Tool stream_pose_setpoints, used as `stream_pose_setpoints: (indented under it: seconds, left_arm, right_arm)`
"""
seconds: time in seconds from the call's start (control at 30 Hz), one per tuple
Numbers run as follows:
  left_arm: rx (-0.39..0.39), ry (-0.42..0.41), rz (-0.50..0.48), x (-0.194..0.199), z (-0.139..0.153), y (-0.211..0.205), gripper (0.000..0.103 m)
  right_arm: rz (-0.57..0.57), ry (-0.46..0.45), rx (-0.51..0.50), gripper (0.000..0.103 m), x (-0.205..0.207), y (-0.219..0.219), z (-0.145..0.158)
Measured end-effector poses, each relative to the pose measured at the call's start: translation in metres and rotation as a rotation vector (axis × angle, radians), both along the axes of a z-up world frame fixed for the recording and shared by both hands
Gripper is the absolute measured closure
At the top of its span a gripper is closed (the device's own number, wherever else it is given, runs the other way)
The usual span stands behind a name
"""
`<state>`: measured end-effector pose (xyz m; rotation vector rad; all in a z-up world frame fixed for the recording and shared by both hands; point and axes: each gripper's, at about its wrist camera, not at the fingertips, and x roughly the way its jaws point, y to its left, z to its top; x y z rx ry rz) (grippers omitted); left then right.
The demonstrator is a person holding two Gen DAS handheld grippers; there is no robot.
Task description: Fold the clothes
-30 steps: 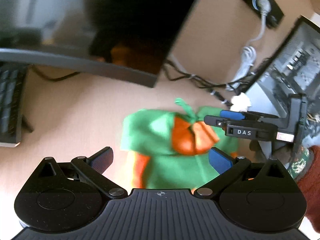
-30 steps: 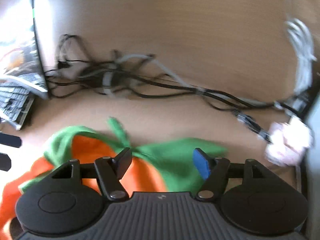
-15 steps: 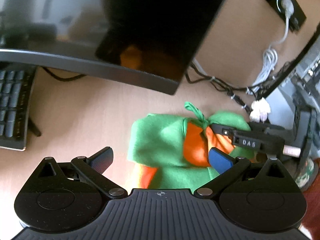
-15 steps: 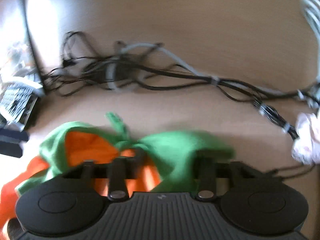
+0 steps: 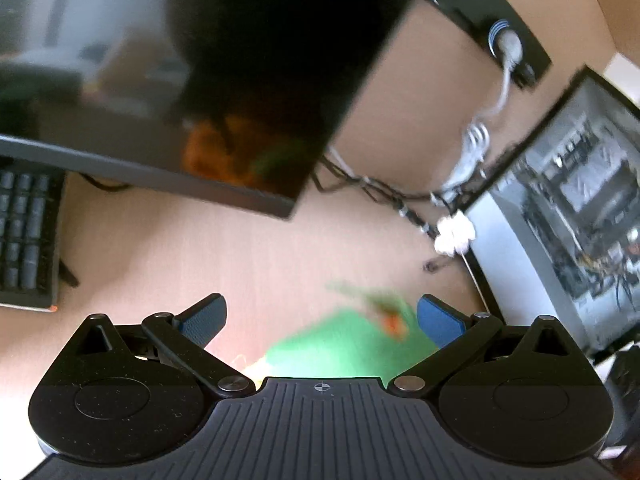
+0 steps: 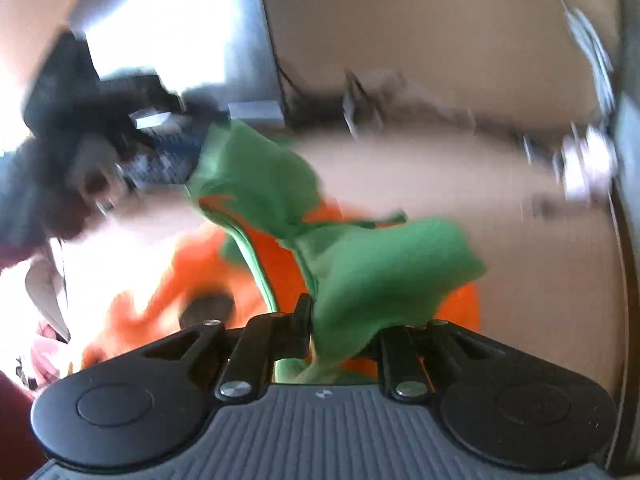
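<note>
A: What does the left wrist view show?

B: The left gripper [image 5: 322, 318] has its jaws spread wide with nothing between them. Past them, low in the picture, the garment [image 5: 352, 344] lies on the surface [image 5: 224, 256] as a blurred green patch with a small orange spot near its far edge. A dark monitor [image 5: 172, 80] stands beyond, a keyboard [image 5: 26, 236] at the left, cables [image 5: 380, 194] and a second screen [image 5: 572, 216] at the right.

A: And the right wrist view?

B: The right gripper [image 6: 344, 336] has its jaws drawn close on a bunched green fold of the garment [image 6: 360, 264]. The cloth is green outside and bright orange inside; it rises from the jaws in a thick crumpled ridge, then stretches up and to the left, with orange spilling out below and at both sides. The picture is smeared. The surface [image 6: 540, 264] is at the right, cables [image 6: 400, 96] behind.

A: Does the far green end touch anything?

B: It reaches a dark blurred shape at the left; I cannot tell whether it touches.
</note>
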<state>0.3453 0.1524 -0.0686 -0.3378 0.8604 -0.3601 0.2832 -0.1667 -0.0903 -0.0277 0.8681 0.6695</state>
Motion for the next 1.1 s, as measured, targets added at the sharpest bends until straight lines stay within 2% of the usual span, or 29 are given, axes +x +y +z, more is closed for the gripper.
stream_pose_setpoints:
  seconds: [0.07, 0.17, 0.23, 0.3, 0.4, 0.5, 0.57, 0.73, 0.83, 0.93, 1.0, 1.07, 1.1]
  left_arm:
    - [0.053, 0.028, -0.039, -0.005, -0.013, -0.011, 0.0]
    - [0.187, 0.08, -0.089, -0.013, -0.04, -0.027, 0.0]
    - [0.246, 0.098, -0.114, -0.019, -0.053, -0.031, 0.0]
    - [0.264, 0.089, -0.113, -0.025, -0.054, -0.026, 0.0]
    - [0.258, 0.061, -0.07, -0.028, -0.038, -0.008, 0.0]
    - [0.179, -0.008, -0.087, -0.037, -0.008, 0.012, 0.0]
    - [0.082, -0.036, -0.192, -0.046, 0.006, 0.017, 0.0]
    - [-0.047, -0.051, -0.434, -0.07, 0.013, -0.007, 0.0]
    - [-0.032, -0.045, -0.444, -0.057, -0.003, -0.028, 0.0]
    - [-0.028, 0.017, -0.405, -0.038, -0.028, -0.039, 0.0]
    - [0.038, 0.047, -0.365, -0.025, -0.043, -0.045, 0.0]
    - [0.102, 0.059, -0.306, -0.015, -0.048, -0.039, 0.0]
    - [0.128, 0.062, -0.274, -0.011, -0.049, -0.035, 0.0]
  right_arm:
    - [-0.056, 0.036, -0.021, 0.089, -0.009, -0.005, -0.013]
    - [-0.132, 0.033, -0.002, 0.088, -0.017, -0.015, -0.008]
    - [-0.153, 0.007, 0.009, 0.076, -0.022, -0.023, 0.006]
    - [-0.171, -0.019, 0.017, 0.07, -0.026, -0.03, 0.018]
    - [-0.183, -0.051, 0.017, 0.069, -0.028, -0.031, 0.031]
    - [-0.203, -0.066, 0.007, 0.069, -0.028, -0.031, 0.031]
    - [-0.211, -0.072, 0.026, 0.069, -0.025, -0.028, 0.03]
    - [-0.185, -0.107, 0.131, 0.069, -0.013, -0.021, 0.039]
    - [-0.202, -0.086, 0.135, 0.069, 0.003, -0.017, 0.035]
    - [-0.223, -0.058, 0.024, 0.069, 0.021, -0.006, 0.006]
    - [-0.212, -0.072, -0.101, 0.069, 0.028, 0.005, -0.013]
    - [-0.204, -0.105, -0.188, 0.069, 0.029, 0.01, -0.015]
    - [-0.207, -0.125, -0.197, 0.069, 0.027, 0.009, -0.009]
